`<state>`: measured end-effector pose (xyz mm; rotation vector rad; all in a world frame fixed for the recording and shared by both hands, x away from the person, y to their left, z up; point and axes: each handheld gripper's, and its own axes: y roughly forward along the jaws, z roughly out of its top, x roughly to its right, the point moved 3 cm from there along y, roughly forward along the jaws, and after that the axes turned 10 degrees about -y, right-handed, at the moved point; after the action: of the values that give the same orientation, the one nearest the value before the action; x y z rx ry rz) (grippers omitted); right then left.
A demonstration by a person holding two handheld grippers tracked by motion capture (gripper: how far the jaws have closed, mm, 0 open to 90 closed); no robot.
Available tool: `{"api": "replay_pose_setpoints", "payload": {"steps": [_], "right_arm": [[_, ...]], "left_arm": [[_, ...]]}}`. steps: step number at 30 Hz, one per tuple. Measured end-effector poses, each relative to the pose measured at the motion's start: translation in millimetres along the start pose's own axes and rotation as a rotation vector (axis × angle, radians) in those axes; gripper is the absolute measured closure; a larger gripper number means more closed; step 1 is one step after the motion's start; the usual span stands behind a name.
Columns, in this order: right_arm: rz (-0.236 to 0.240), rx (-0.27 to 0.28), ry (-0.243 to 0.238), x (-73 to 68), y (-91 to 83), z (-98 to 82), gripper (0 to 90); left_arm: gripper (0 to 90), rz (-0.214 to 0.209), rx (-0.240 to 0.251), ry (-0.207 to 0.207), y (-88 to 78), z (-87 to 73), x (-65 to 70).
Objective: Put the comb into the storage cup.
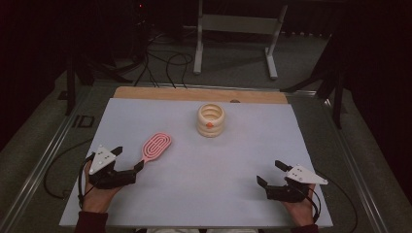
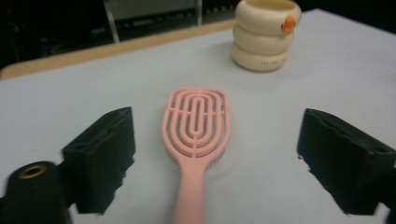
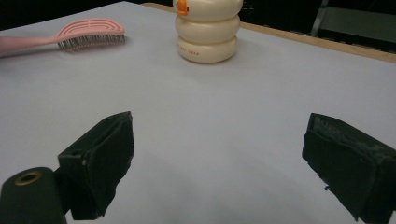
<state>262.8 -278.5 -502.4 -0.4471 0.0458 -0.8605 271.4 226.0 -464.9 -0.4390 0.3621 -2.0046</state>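
Overhead view; two low tabletop point(image 1: 194, 184) close-ups

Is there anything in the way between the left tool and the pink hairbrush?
No, nothing visible blocks it. The left tool is open, and the pink hairbrush lies flat on the table with its handle pointing in between the jaws. The cream ringed container stands farther back.

I work in what looks like a lab set up for recording. My table point(image 1: 194, 194) is a bare white sheet over a wooden board point(image 1: 194, 93), framed by metal rails point(image 1: 46, 160). Beyond it at 12 o'clock, black cables point(image 1: 167, 63) trail over grey carpet past a white stand point(image 1: 233, 29). Dark curtains close off the room at 3 and 9 o'clock.
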Motion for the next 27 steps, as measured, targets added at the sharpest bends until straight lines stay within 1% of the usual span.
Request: {"api": "replay_pose_setpoints", "payload": {"steps": [2, 3, 4, 5, 6, 7, 10, 12, 14, 15, 16, 18, 20, 22, 23, 25, 27], "right_arm": [[0.001, 0.004, -0.001, 0.3, 0.3, -0.1, 9.2], [0.001, 0.004, -0.001, 0.3, 0.3, -0.1, 9.2], [0.002, 0.006, -0.001, 0.3, 0.6, -0.2, 9.2], [0.002, 0.006, -0.001, 0.3, 0.6, -0.2, 9.2], [0.001, 0.008, -0.006, 0.9, 1.6, -0.4, 9.2], [0.003, 0.011, -0.007, 1.4, 2.0, -0.5, 9.2], [-0.004, 0.031, -0.011, 1.9, 0.7, 0.7, 9.2], [-0.005, 0.037, -0.012, 2.2, 0.4, 1.1, 9.2], [-0.01, 0.049, -0.015, 2.8, -0.6, 1.8, 9.2], [-0.01, 0.049, -0.015, 2.8, -0.6, 1.8, 9.2], [-0.02, 0.058, -0.02, 3.7, -2.0, 2.6, 9.2], [-0.023, 0.077, -0.02, 4.7, -3.2, 3.6, 9.2], [-0.028, 0.085, -0.019, 5.4, -3.5, 4.0, 9.2], [-0.027, 0.105, 0.001, 8.4, -4.4, 4.8, 9.2], [-0.031, 0.113, 0.002, 9.6, -4.4, 5.1, 9.2], [-0.033, 0.116, 0.008, 10.2, -4.4, 5.5, 9.2], [-0.028, 0.124, 0.015, 12.1, -3.6, 6.1, 9.2]], "left_arm": [[5.8, 0.001, 0.019, 0.009, -5.7, -2.2, -3.2], [3.1, 0.001, 0.019, 0.009, -5.7, -2.2, -3.2], [3.1, 0.021, 0.035, 0.02, -9.9, -4.3, -6.3], [0.3, 0.021, 0.035, 0.02, -9.9, -4.3, -6.3], [0.3, 0.022, 0.065, 0.013, -14.7, -6.4, -9.7], [0.0, 0.032, 0.077, 0.017, -17.2, -7.4, -11.5], [0.0, 0.037, 0.116, 0.01, -24.9, -12.1, -18.1], [0.0, 0.038, 0.117, 0.01, -26.2, -13.9, -19.5], [0.0, 0.038, 0.123, 0.006, -28.1, -19.2, -23.1], [0.0, 0.038, 0.123, 0.006, -28.1, -19.2, -23.1], [0.0, 0.041, 0.128, 0.006, -28.4, -20.5, -24.3], [0.0, 0.031, 0.135, -0.01, -27.5, -21.9, -26.2], [0.0, 0.03, 0.14, -0.01, -27.2, -21.8, -26.2], [0.0, 0.022, 0.145, -0.012, -26.3, -21.5, -25.8], [0.0, 0.023, 0.155, -0.01, -25.8, -21.1, -25.0], [0.0, 0.023, 0.155, -0.01, -25.8, -21.1, -25.0], [0.0, 0.026, 0.171, -0.009, -25.8, -20.0, -24.7]]}}
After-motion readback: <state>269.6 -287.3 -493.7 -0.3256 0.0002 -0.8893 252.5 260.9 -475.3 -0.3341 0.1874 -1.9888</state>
